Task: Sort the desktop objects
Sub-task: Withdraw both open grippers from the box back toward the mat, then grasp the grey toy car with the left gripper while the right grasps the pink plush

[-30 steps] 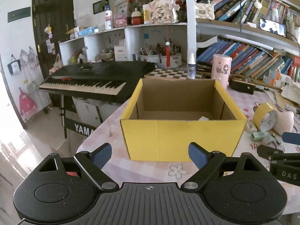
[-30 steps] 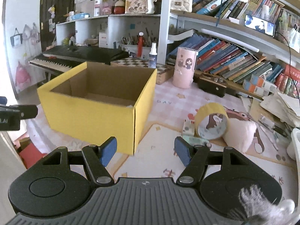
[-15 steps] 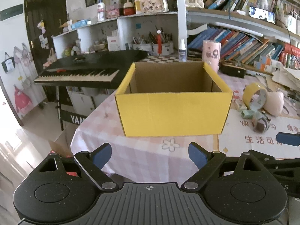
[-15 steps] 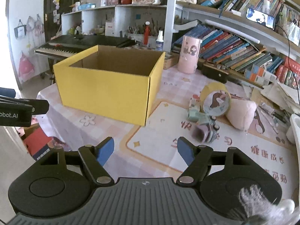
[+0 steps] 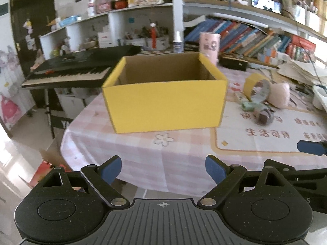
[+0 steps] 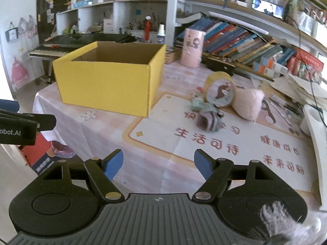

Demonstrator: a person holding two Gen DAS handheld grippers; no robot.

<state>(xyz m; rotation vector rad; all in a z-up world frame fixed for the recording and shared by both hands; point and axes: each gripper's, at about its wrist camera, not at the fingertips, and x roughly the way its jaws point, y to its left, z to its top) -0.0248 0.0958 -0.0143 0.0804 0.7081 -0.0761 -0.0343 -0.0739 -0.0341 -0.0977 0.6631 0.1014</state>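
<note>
An open yellow cardboard box [image 5: 165, 102] [image 6: 106, 85] stands on the pink checked tablecloth. To its right lie a yellow tape roll [image 5: 258, 87] [image 6: 220, 90], a pink fluffy pouch [image 5: 279, 95] [image 6: 247, 102], a small green item [image 5: 248, 106] [image 6: 199, 104] and a small purple-grey object [image 5: 263, 118] [image 6: 209, 121]. My left gripper [image 5: 163, 168] is open and empty, off the table's near edge facing the box. My right gripper [image 6: 159, 163] is open and empty, over the near edge facing the loose objects.
A cream mat with red characters [image 6: 224, 138] covers the table's right part. A pink cylinder [image 6: 193, 49] stands behind the box. Bookshelves [image 6: 245, 40] line the back. A black keyboard [image 5: 81, 67] stands at the left. A white tray edge [image 6: 314, 126] is at the far right.
Both grippers have pulled back and away from the box toward the table's near edge. The box and loose objects look smaller and have not moved. Both stay open.
</note>
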